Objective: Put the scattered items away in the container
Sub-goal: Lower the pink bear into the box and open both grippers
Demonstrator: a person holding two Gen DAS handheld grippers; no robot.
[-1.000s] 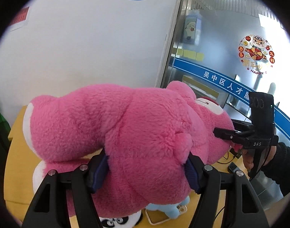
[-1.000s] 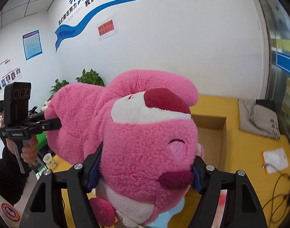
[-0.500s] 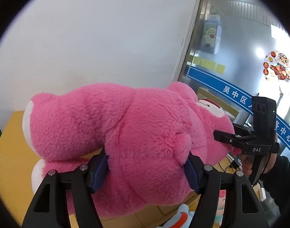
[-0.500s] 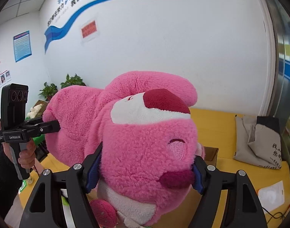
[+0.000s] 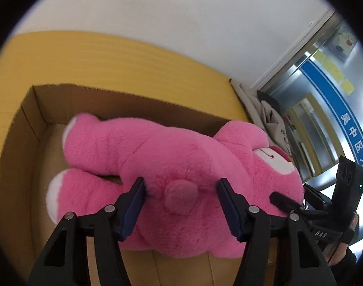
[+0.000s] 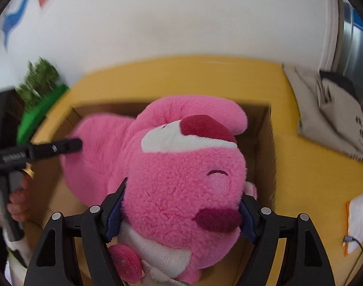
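A big pink plush bear [image 5: 172,157] hangs between both grippers over an open cardboard box [image 5: 26,124]. My left gripper [image 5: 180,190] is shut on the bear's rump, around its small round tail. My right gripper [image 6: 181,197] is shut on the bear's head [image 6: 181,186], whose face points up. In the right wrist view the box [image 6: 268,143] lies under the bear, and the left gripper's finger [image 6: 62,146] presses the bear's far end. The bear's feet [image 5: 69,190] reach into the box.
The box stands on a yellow table [image 5: 110,54] against a white wall. A grey cloth bag [image 6: 331,116] lies at the table's right end. White paper and a cable [image 6: 357,224] lie at the right. A green plant [image 6: 38,90] stands at the left.
Both grippers have tipped downward with the bear. The bear has come down from in front of the wall to over the open box, its legs now inside.
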